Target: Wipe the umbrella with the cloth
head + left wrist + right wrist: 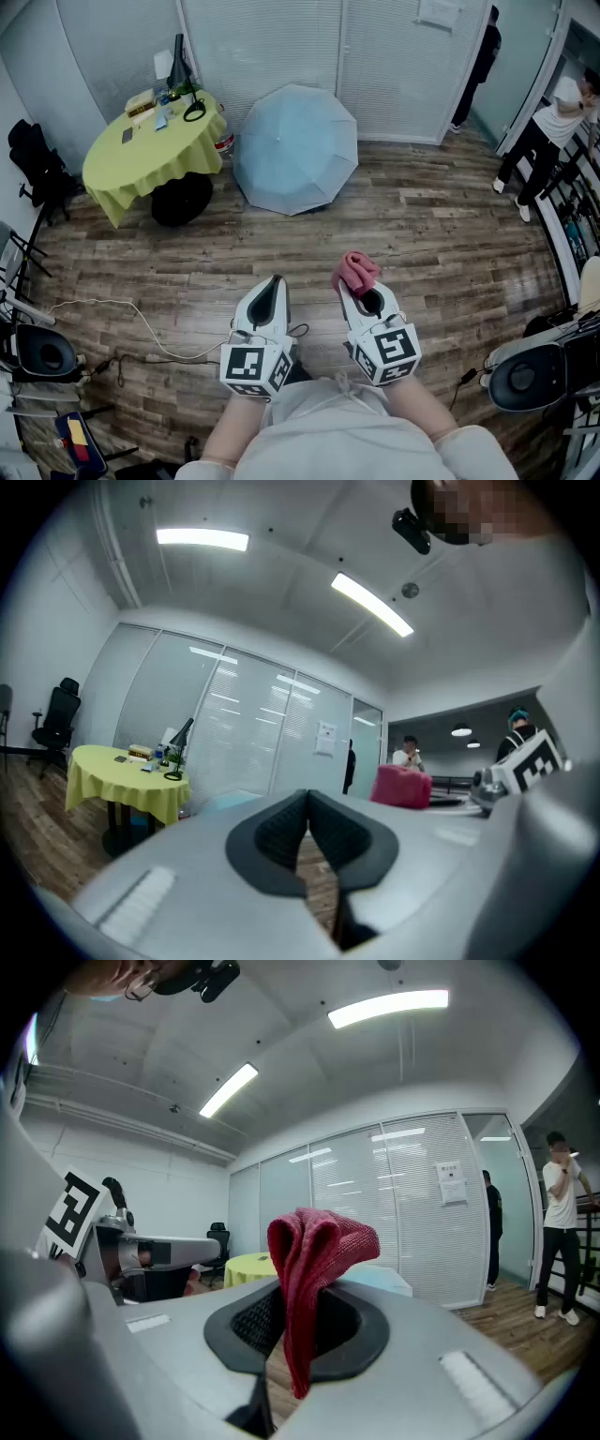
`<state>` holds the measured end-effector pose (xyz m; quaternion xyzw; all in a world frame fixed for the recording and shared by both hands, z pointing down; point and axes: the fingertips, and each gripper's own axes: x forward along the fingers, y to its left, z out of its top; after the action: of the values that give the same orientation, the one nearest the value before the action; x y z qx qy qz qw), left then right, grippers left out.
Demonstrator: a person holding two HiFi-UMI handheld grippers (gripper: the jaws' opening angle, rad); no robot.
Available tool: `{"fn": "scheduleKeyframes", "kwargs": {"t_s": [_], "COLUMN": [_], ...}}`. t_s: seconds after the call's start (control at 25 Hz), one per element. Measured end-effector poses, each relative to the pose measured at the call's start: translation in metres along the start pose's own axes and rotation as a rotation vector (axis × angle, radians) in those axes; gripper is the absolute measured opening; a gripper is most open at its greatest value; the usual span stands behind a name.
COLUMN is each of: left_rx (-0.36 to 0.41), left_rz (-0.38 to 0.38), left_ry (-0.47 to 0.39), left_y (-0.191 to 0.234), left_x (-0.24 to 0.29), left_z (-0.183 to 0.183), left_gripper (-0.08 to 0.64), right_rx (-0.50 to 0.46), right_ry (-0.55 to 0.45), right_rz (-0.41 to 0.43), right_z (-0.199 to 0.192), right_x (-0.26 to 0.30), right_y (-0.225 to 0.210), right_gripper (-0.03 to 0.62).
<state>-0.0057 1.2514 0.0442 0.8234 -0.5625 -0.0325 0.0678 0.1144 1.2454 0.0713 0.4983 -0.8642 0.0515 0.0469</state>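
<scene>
- While the right gripper (364,298) is clenching the red cloth (357,270), the left gripper (272,289) is hovering closed and empty.
- The open umbrella (295,150) is lying on the floor (441,234), well apart.

The place is an office. Glass partition walls (281,42) with blinds run along the far side, a paper notice (438,11) stuck on one. Strip lights (202,539) line the ceiling, and a black swivel chair (58,708) stands near a round table (141,167) bearing a desk lamp (180,58).
</scene>
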Motion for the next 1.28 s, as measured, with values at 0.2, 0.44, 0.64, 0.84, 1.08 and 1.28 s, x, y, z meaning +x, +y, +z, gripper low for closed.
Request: {"fn": "scheduleKeyframes", "kwargs": {"t_s": [0.2,0.44,0.64,0.84,1.08,1.28], "left_rx": [0.037,0.015,-0.024,-0.027,-0.041,-0.051], "left_rz": [0.007,0.007,0.019,0.011,0.025,0.019], "left_ry": [0.010,0.024,0.065,0.090,0.105,0.123], "left_y": [-0.001,-0.015,-0.020,-0.016,0.027,0.080], "left_x": [0.014,0.020,0.037,0.062,0.128,0.211], "left_z": [-0.003,-0.019,-0.035,-0.045,-0.050,-0.049], "left_gripper": [0.008,0.008,0.008,0.008,0.008,0.007], "right_rx": [0.000,0.016,0.021,0.038,0.054,0.066], "right_ry": [0.005,0.006,0.055,0.076,0.093,0.113], "right_rz": [0.000,-0.012,0.016,0.018,0.016,0.017], "right_z": [-0.001,-0.013,-0.026,-0.036,-0.041,-0.037], "right_x": [0.008,-0.005,-0.001,0.025,0.092,0.181], "right_y": [-0.010,-0.031,-0.048,-0.066,-0.099,-0.131], "right_gripper": [0.049,0.049,0.049,0.049,0.049,0.051]}}
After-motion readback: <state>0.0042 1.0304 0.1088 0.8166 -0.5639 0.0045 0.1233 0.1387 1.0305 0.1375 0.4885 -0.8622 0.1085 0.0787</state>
